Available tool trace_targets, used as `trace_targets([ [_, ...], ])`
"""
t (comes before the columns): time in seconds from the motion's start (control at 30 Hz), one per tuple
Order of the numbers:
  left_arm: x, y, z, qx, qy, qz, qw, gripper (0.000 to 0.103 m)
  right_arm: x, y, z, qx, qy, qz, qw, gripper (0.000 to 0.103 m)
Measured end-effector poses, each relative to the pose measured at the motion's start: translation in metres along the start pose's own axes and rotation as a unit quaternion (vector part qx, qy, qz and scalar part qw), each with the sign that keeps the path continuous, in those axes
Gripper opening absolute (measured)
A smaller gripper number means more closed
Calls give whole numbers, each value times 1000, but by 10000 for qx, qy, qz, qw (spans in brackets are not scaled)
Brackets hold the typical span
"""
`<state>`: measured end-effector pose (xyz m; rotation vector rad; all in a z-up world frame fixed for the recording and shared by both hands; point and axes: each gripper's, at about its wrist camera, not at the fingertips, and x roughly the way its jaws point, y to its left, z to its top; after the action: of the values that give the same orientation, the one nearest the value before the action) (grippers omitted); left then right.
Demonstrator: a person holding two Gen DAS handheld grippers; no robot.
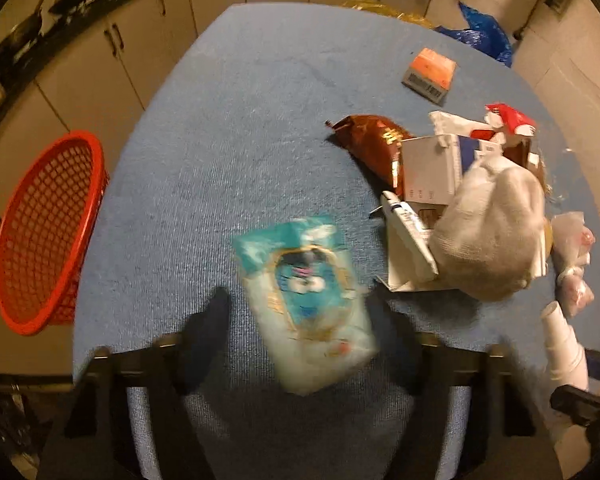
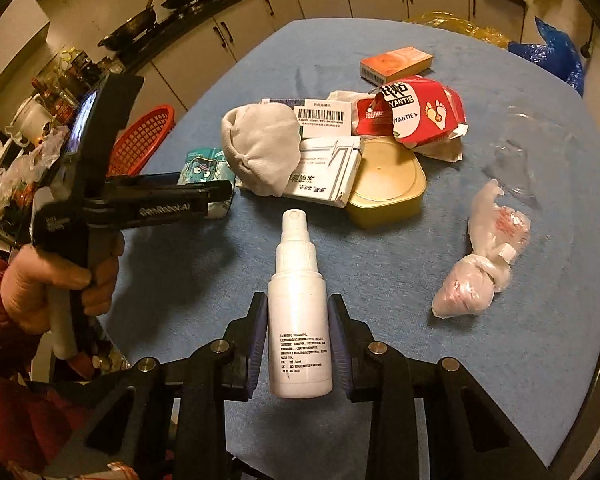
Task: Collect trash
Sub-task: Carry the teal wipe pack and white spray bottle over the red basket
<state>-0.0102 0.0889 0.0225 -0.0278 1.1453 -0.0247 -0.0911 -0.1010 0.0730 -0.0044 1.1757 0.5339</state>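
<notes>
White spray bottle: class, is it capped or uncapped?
Uncapped: the white spray bottle shows its bare nozzle, with no cover over it.

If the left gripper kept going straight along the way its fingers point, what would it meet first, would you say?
Most likely the teal cartoon-printed tissue pack, which lies between the left gripper fingers, on the blue cloth-covered table. Blur leaves actual contact unclear.

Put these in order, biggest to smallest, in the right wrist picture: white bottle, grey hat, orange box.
1. White bottle, though it sits nearest the camera, so that's unsure.
2. Grey hat.
3. Orange box, farthest away.
</notes>
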Motion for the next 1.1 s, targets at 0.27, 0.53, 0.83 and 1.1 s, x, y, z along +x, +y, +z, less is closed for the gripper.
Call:
trace_targets([
  [0.27,-20,9,-10,-61,-188,-386,9991,15,-2,20,7,-81,-164,43,9998,33],
  [0.53,-50,24,-14,-240,-458,-433,9977,15,-4,39,17,-161,-321,73,9993,33],
  [0.83,-77,40,-23,-267,-713,-213,9969,15,-5,57,25,-225,-394,119,9989,33],
  [1.1,-94,52,-32,-290,-873,-24,9958,15,1,75,30,-311,-386,256,9984,33],
])
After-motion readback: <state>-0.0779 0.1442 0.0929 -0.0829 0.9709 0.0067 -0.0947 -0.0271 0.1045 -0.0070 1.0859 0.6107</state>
